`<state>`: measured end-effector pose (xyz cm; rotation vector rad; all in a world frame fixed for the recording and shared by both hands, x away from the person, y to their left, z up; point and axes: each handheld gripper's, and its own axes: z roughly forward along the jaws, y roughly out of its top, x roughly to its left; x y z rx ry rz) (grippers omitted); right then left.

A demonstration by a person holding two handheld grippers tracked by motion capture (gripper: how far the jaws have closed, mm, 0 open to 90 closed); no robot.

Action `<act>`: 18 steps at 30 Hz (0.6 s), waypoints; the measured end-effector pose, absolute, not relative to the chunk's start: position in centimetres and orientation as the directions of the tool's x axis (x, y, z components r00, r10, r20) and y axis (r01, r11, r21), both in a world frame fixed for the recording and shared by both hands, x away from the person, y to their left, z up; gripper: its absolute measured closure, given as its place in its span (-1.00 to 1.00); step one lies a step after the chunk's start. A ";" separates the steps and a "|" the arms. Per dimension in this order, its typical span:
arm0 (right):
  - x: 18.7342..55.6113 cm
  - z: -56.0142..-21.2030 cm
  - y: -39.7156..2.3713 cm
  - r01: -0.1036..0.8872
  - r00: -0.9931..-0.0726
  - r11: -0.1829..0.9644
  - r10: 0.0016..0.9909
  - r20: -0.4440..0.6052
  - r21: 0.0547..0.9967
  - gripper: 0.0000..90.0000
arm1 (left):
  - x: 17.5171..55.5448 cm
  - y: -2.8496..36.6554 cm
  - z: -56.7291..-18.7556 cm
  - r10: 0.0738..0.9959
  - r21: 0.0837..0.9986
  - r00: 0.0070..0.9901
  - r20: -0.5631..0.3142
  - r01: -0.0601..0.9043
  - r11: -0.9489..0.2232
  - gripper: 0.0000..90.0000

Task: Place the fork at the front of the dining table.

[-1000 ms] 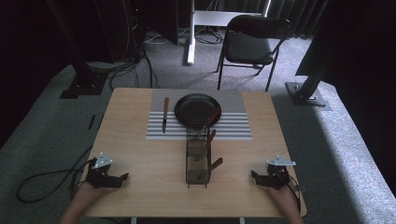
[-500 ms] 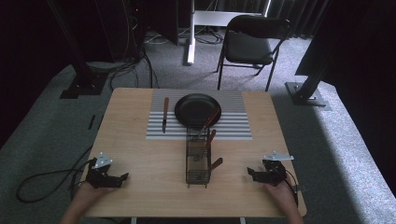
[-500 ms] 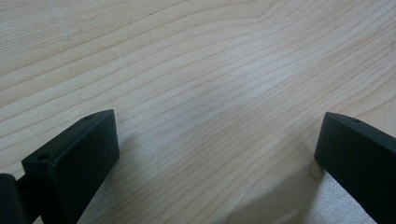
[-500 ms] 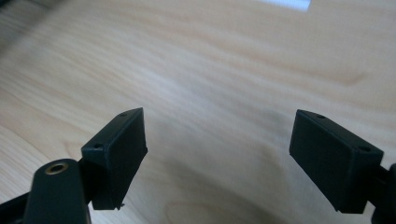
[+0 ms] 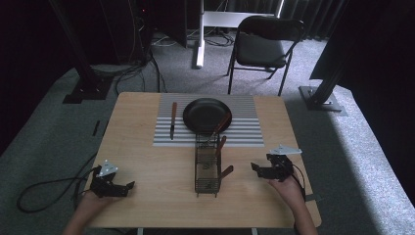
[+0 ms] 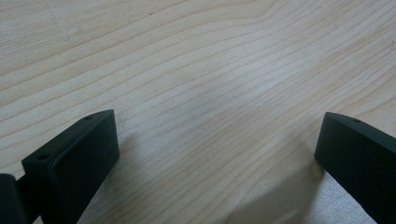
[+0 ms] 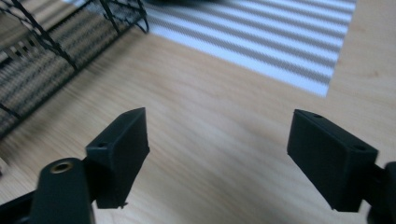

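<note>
A black wire caddy (image 5: 207, 166) stands at the table's middle with several wooden-handled utensils (image 5: 221, 145) leaning in it. Behind it a black plate (image 5: 205, 114) sits on a striped placemat (image 5: 244, 127), and a knife (image 5: 172, 120) lies to the plate's left. My left gripper (image 5: 129, 186) rests at the front left, open over bare wood (image 6: 217, 154). My right gripper (image 5: 254, 168) hovers right of the caddy, open (image 7: 217, 149). Its jaws have just been closing a little, with nothing between them. The caddy (image 7: 56, 51) shows at its upper left.
The wooden table (image 5: 147, 161) has bare wood on both sides of the caddy. A black chair (image 5: 264, 46) stands beyond the far edge. A cable (image 5: 44, 188) trails off the left side onto the grey carpet.
My right gripper has lifted off the table and moved left toward the caddy. The left gripper has stayed in place.
</note>
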<state>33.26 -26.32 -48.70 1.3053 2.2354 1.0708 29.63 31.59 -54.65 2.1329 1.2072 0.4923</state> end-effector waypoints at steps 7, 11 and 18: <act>34.2 -47.2 -25.6 0.574 -0.543 0.292 0.835 0.088 0.765 -0.55 | 29.6 31.6 -54.6 0.860 0.682 0.510 0.014 0.624 -0.381 -1.00; 35.1 -46.1 -25.0 0.557 -0.561 0.297 0.823 0.088 0.776 -0.55 | 29.6 31.6 -54.7 0.860 0.682 0.510 0.014 0.624 -0.381 -1.00; 36.0 -44.9 -23.9 0.540 -0.575 0.294 0.813 0.091 0.789 -0.55 | 29.6 31.6 -54.7 0.860 0.682 0.510 0.014 0.624 -0.381 -1.00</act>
